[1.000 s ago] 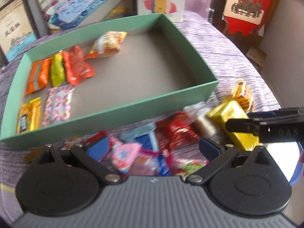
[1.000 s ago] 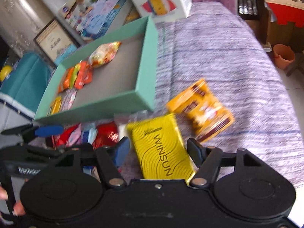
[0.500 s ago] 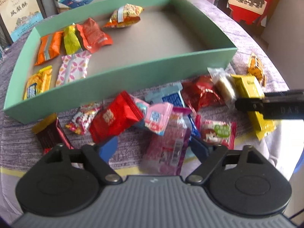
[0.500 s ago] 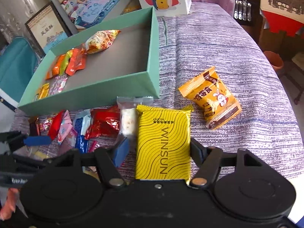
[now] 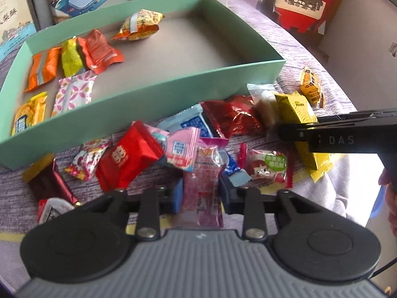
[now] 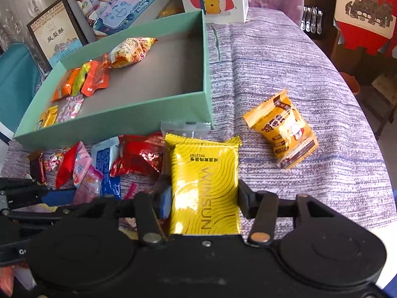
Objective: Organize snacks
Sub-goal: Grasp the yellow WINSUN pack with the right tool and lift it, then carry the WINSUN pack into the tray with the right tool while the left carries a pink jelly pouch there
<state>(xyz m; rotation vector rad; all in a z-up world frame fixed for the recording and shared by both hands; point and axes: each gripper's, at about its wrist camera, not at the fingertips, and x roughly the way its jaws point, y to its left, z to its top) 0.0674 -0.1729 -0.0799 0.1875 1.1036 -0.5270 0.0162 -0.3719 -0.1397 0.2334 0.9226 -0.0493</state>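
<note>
Left wrist view: looks steeply down, close over the scattered snacks, facing the green box (image 5: 158, 84).
Right wrist view: close, further right, facing the same box (image 6: 148, 114).
Shared: box, yellow packet (image 6: 203, 186), purple cloth (image 6: 285, 79).

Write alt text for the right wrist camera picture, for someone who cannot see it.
The right gripper, its jaws closing, straddles a yellow WINSUN packet on a purple cloth. Loose snacks lie to the left below a green box with several snacks inside; an orange packet lies to the right.
</note>
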